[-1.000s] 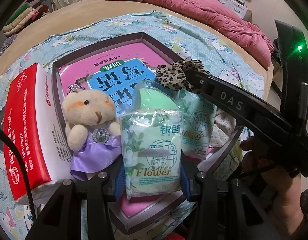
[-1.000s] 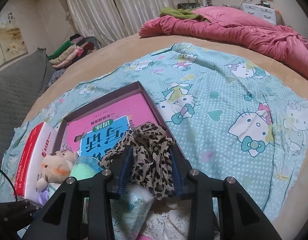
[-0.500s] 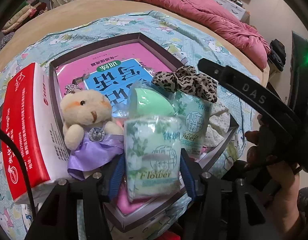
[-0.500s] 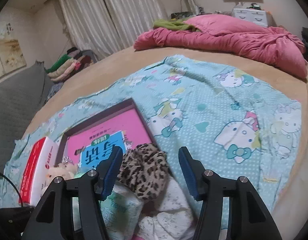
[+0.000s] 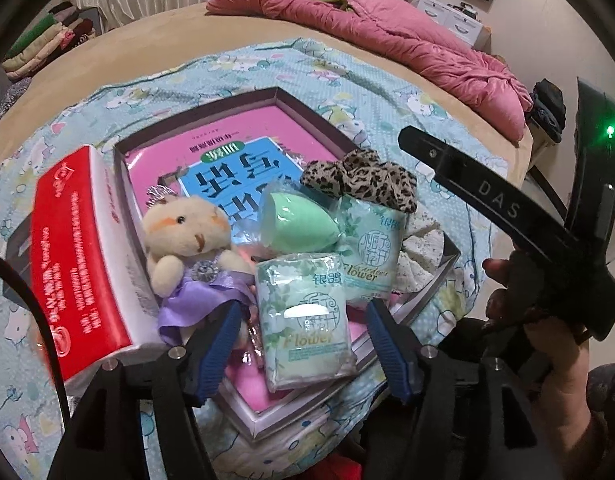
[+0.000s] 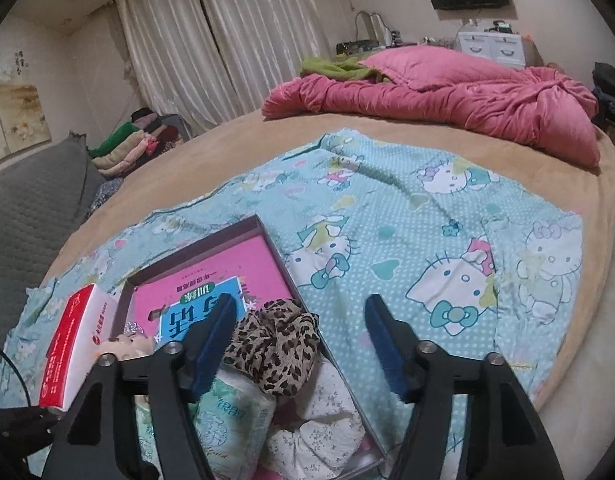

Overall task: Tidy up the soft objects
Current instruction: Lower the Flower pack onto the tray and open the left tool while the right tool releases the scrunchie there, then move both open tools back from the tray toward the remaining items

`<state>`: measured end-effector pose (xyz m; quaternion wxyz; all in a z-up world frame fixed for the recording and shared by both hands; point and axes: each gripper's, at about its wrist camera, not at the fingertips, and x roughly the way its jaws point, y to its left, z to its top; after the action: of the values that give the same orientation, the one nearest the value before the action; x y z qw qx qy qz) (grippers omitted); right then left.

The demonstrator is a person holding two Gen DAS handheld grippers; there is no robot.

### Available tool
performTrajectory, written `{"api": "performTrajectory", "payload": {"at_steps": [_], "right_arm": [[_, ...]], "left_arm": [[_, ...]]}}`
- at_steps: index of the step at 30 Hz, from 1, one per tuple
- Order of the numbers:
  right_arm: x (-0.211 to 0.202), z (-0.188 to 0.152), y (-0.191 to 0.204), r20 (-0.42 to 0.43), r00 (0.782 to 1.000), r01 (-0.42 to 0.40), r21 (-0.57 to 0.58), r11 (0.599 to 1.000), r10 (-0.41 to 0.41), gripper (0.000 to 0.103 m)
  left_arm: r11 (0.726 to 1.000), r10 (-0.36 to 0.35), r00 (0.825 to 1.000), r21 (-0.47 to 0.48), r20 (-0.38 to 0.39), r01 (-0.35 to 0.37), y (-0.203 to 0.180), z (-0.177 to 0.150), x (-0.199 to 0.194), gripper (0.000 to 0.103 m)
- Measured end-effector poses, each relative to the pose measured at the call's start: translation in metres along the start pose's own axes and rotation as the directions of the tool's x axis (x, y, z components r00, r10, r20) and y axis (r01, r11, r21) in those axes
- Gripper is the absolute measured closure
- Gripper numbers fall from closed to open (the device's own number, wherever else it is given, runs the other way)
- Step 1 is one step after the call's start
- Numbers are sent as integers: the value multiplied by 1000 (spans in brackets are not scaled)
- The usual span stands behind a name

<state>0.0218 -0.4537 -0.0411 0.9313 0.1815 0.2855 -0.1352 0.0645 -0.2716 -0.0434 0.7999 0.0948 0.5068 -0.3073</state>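
An open box (image 5: 279,98) lies on the bed and holds a pink book, a teddy bear in a purple dress (image 5: 187,252), a green sponge (image 5: 295,220), two green tissue packs (image 5: 307,320) and a leopard scrunchie (image 5: 363,180). My left gripper (image 5: 303,340) is open, its fingers either side of the near tissue pack, which rests in the box. My right gripper (image 6: 299,340) is open above the box's right edge. The scrunchie (image 6: 275,344) lies on a tissue pack (image 6: 227,412) just left of its middle.
A red and white tissue box (image 5: 79,256) stands against the box's left side. A Hello Kitty sheet (image 6: 447,240) covers the bed. A pink quilt (image 6: 447,96) lies at the far end. White flowered cloth (image 6: 323,416) sits in the box's right corner.
My left gripper opened and let go of the tissue pack, which stays in the box. My right gripper opened, released the scrunchie onto the pile, and rose away.
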Motion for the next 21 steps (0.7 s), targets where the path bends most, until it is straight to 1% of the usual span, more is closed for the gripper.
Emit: {"api": "performTrajectory", "payload": {"at_steps": [7, 11, 15, 21], "right_arm": [[-14, 1, 9, 15, 1000, -8, -16, 1000, 8, 29], [-22, 2, 17, 15, 1000, -18, -30, 999, 19, 28], [-33, 3, 28, 18, 999, -42, -31, 999, 43, 27], [-53, 8, 47, 35, 997, -69, -51, 996, 71, 26]], "left_arm": [[999, 35, 998, -16, 42, -35, 6, -2, -24, 33], [999, 51, 996, -23, 67, -49, 12, -8, -42, 32], [998, 61, 995, -32, 79, -59, 20, -15, -56, 31], [995, 95, 991, -53, 96, -90, 32, -24, -72, 30]]}}
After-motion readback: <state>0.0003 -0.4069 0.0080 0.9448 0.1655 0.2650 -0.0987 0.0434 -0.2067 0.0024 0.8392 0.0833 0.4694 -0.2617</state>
